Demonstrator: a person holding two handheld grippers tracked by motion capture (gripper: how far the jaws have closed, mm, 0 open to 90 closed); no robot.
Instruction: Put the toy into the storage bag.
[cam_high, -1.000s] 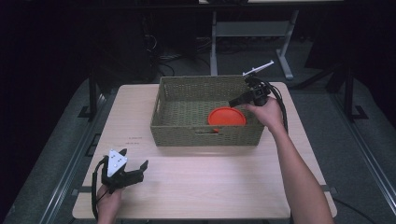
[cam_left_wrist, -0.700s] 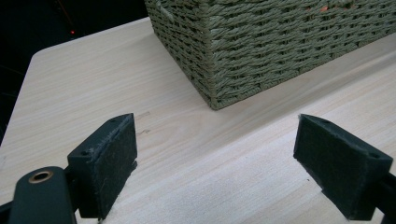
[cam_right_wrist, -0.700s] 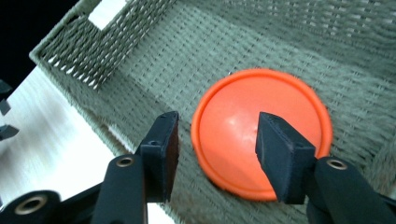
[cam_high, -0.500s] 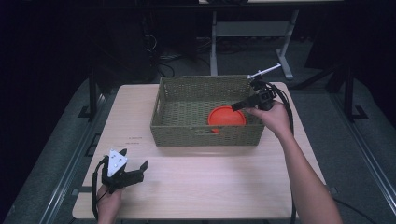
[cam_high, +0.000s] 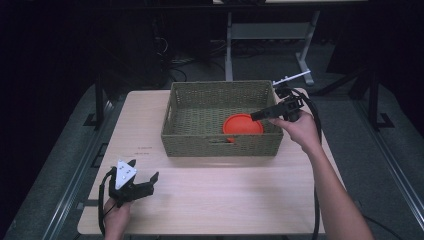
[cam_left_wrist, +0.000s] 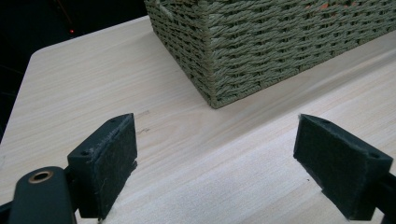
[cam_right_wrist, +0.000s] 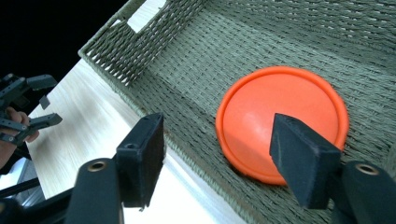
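Observation:
An orange round plate (cam_high: 242, 124) (cam_right_wrist: 280, 119) lies flat on the floor of a green woven basket (cam_high: 177, 105) (cam_right_wrist: 187, 70) (cam_left_wrist: 261, 42), toward its right front. My right gripper (cam_high: 261, 114) (cam_right_wrist: 219, 158) hovers open above the basket's right edge, jaws apart over the plate and not touching it. My left gripper (cam_high: 142, 180) (cam_left_wrist: 215, 168) rests open low over the table's front left, jaws wide with only bare wood between them. From the right gripper view the left gripper (cam_right_wrist: 28, 112) shows far off at the left.
The light wooden table (cam_high: 225, 195) has free room in front of the basket and to its left. The basket has a handle cut-out (cam_right_wrist: 144, 14) in its wall. A metal stand (cam_high: 270, 35) and dark floor lie beyond the table's far edge.
My right gripper has lifted and drawn back to the right from the plate, now higher over the basket's right rim. The left gripper has stayed put.

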